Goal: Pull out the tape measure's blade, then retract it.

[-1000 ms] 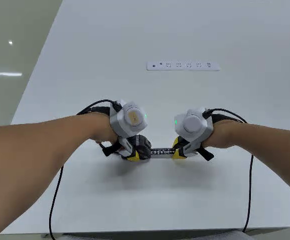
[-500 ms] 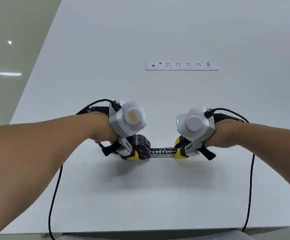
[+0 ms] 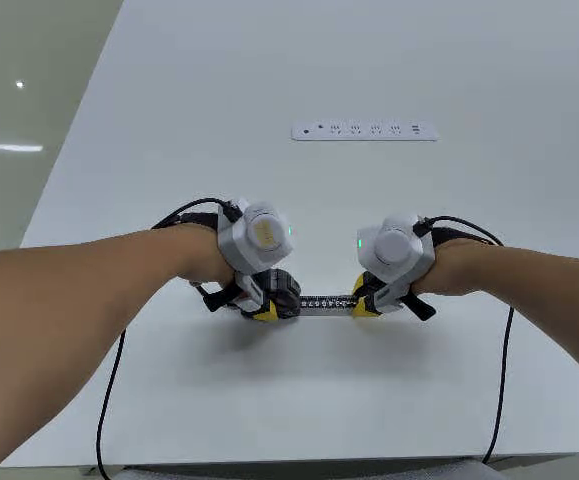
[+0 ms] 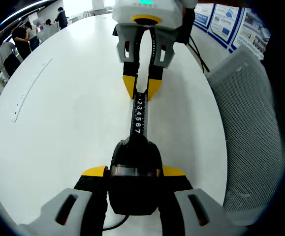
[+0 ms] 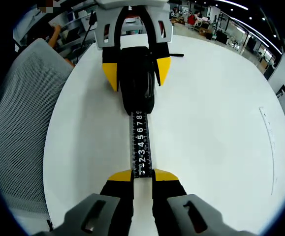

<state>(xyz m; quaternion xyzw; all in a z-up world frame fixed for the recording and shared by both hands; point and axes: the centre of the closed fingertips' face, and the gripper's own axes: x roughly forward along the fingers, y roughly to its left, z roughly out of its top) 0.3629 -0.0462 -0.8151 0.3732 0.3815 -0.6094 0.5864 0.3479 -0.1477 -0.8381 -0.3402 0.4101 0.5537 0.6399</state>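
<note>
The tape measure, a black case, sits on the white table near its front edge; the left gripper clamps it, yellow-tipped jaws pressed against the two sides of the case. A short run of blade is drawn out of the case, lying low along the tabletop, with numerals up to nine readable in the right gripper view; the right gripper pinches the blade's tip, its jaws closed tight on the strip. The two grippers face each other, near, with the blade stretched straight between them. A white power strip lies well apart, toward the far side of the table; black cables trail from the grippers over the front edge; a grey mesh chair stands just beside that edge; people show far off in the left gripper view.
</note>
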